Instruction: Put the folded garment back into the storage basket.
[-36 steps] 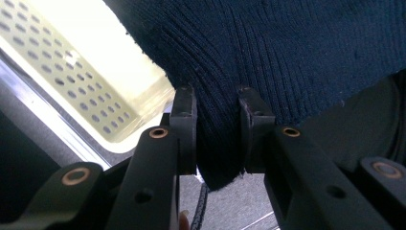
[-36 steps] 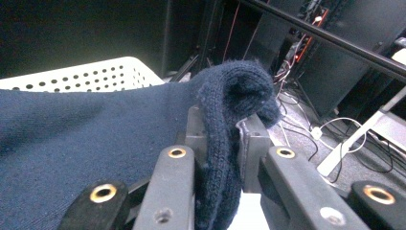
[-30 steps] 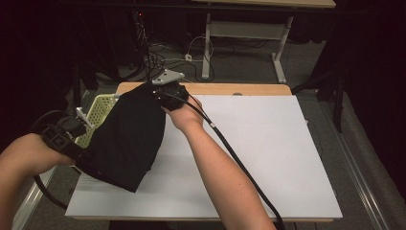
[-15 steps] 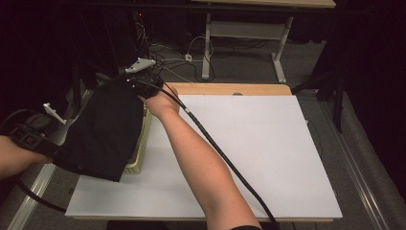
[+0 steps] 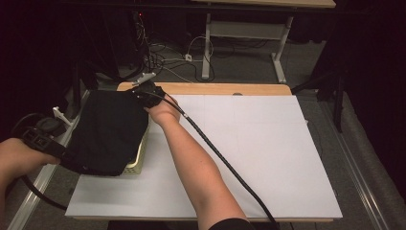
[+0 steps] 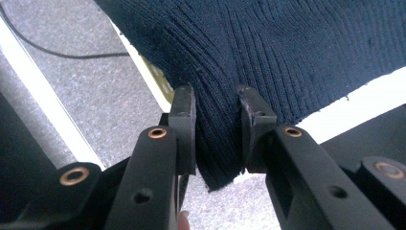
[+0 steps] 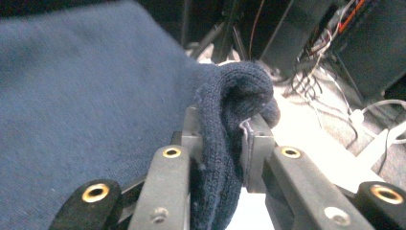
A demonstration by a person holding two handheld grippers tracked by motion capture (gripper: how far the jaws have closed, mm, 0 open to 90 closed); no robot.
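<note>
A dark navy knitted garment (image 5: 110,132) lies spread over a cream perforated basket (image 5: 139,162) at the table's left edge. My left gripper (image 5: 71,160) is shut on the garment's near-left hem; in the left gripper view its pads (image 6: 184,103) pinch the ribbed knit (image 6: 287,48) beside the basket's rim (image 6: 156,80). My right gripper (image 5: 139,92) holds the far edge. In the right gripper view a bunched fold (image 7: 234,91) is clamped between its jaws (image 7: 222,120), which have just been opening slightly with the fold still between them.
The white table top (image 5: 249,143) stretches to the right of the basket, with a wooden strip (image 5: 220,89) along its far edge. The right gripper's black cable (image 5: 215,149) crosses the table. Loose cables (image 5: 163,55) and a desk frame (image 5: 207,43) stand beyond the table.
Both grippers carried the garment leftward and down. It hung over the table's left part before and now lies draped over the basket, hiding most of it.
</note>
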